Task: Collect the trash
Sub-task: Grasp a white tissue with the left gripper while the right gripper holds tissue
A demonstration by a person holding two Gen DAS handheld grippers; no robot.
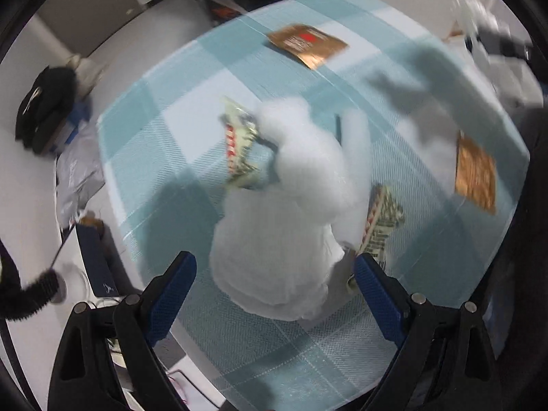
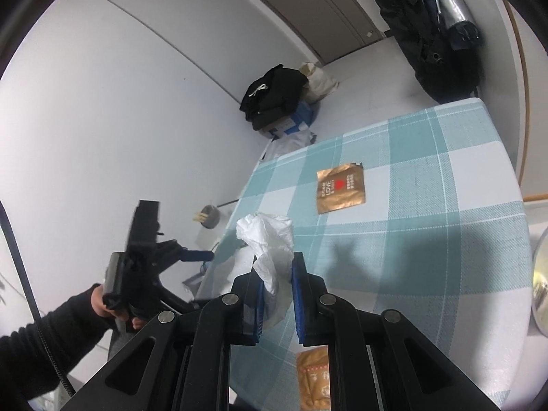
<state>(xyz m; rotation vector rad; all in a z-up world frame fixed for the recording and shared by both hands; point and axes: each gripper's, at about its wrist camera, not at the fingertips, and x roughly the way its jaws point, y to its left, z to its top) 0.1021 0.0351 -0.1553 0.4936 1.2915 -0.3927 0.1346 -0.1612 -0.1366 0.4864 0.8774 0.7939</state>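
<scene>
A white plastic bag (image 2: 270, 239) stands up from the blue-and-white checked tablecloth (image 2: 428, 239), and my right gripper (image 2: 277, 267) is shut on its upper part. In the left wrist view, which is blurred, the same bag (image 1: 291, 205) fills the middle. My left gripper (image 1: 274, 270) hangs open above it and points steeply down, with nothing pressed between its blue fingers (image 1: 178, 274). Two crumpled green-and-red wrappers (image 1: 239, 150) (image 1: 380, 226) lie beside the bag. Two copper sachets (image 1: 306, 44) (image 1: 476, 174) lie farther out. A hand in a black sleeve (image 2: 102, 304) holds the left gripper.
A pile of black clothes and bags (image 2: 274, 96) sits on the floor by the wall. A grey cup with sticks (image 2: 209, 217) stands on the floor near the table's left edge. Dark coats (image 2: 435, 34) hang at the back right. A metal bowl (image 2: 541, 274) shows at the right edge.
</scene>
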